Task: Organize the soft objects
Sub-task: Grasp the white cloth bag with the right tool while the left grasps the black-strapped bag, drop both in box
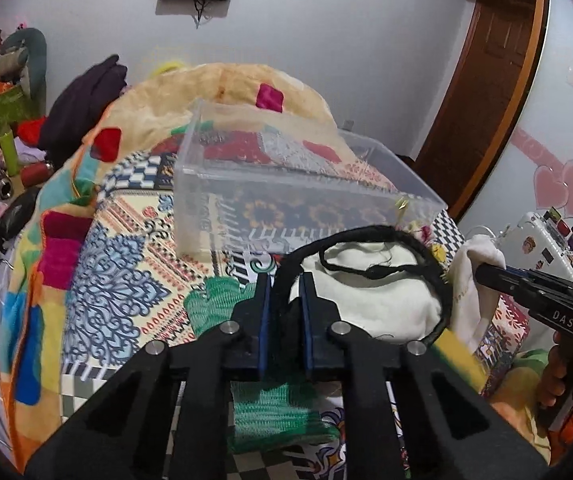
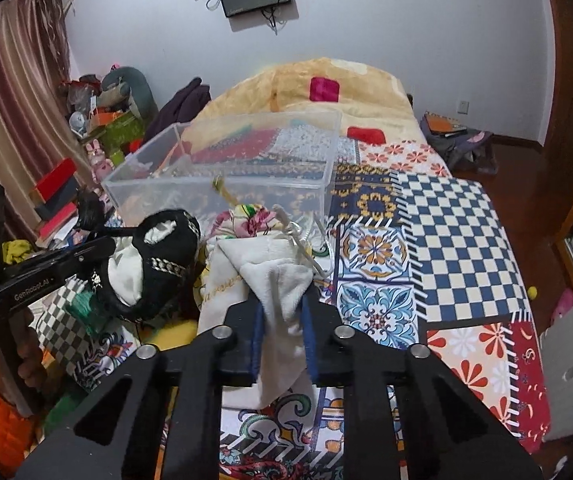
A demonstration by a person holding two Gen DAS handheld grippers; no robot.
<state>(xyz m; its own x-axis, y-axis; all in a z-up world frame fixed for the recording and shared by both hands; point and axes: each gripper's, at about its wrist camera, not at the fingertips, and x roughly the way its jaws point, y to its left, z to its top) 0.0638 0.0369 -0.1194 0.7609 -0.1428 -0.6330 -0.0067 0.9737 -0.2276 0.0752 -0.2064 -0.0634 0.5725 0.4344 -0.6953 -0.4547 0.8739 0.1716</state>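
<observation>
The black-rimmed cap with a white lining [image 1: 382, 296] sits at centre right of the left wrist view, its black rim pinched between the nearly closed fingers of the left gripper [image 1: 286, 292]. In the right wrist view, the right gripper [image 2: 284, 312] at lower centre is clamped on a cream cloth pouch [image 2: 270, 280]. Just above both, mid-frame, stands a clear plastic box [image 1: 246, 184] on the patchwork bedspread [image 2: 446, 216].
</observation>
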